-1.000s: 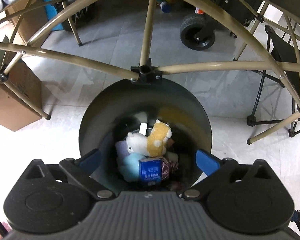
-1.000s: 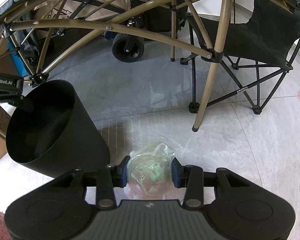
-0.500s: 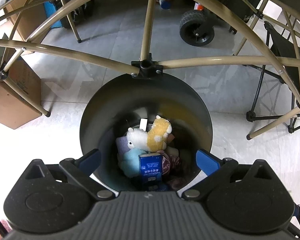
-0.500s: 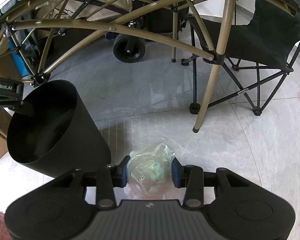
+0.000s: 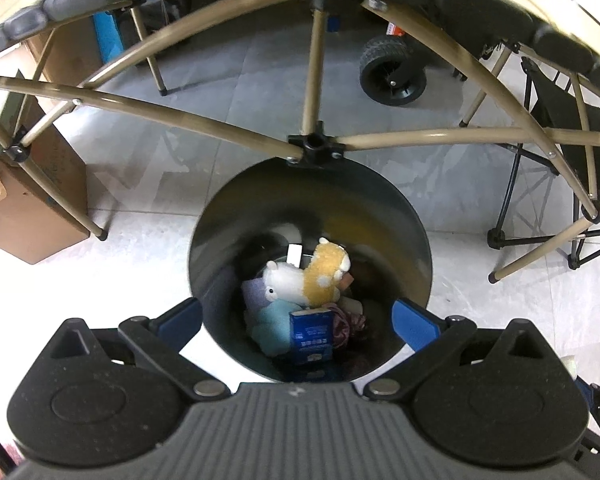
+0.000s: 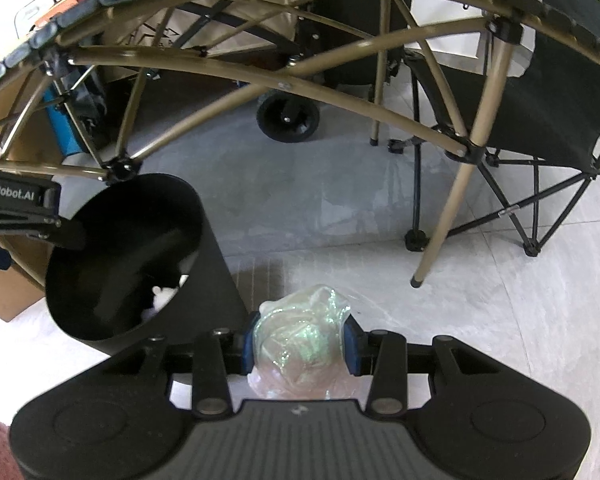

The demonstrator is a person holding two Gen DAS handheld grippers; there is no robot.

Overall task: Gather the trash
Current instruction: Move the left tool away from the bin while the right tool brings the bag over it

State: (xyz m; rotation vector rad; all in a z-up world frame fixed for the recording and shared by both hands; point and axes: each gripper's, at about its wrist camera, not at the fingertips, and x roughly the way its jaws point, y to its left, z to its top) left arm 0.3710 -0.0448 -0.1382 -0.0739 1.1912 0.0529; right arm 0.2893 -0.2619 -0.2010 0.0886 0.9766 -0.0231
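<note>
**Wrapper pinched beside the tilted bin**

The left gripper (image 5: 296,314) is spread wide, its blue pads flanking the black bin (image 5: 380,200) without touching it. The bin's long axis leans, its mouth angled up toward the left gripper, showing plush toys (image 5: 306,276) and a blue carton (image 5: 311,336) inside. Right of the bin, the right gripper (image 6: 300,344) pinches a crumpled clear plastic wrapper (image 6: 300,332) above the floor.

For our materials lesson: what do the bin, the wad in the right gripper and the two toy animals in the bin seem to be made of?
Bin: probably smooth metal or hard plastic, black; its inner wall shows soft reflections.
Wad: thin clear plastic film, crumpled, with a greenish iridescent sheen; the right gripper is clamped on it.
White toy and yellow toy: plush fabric, fuzzy and matte.
</note>
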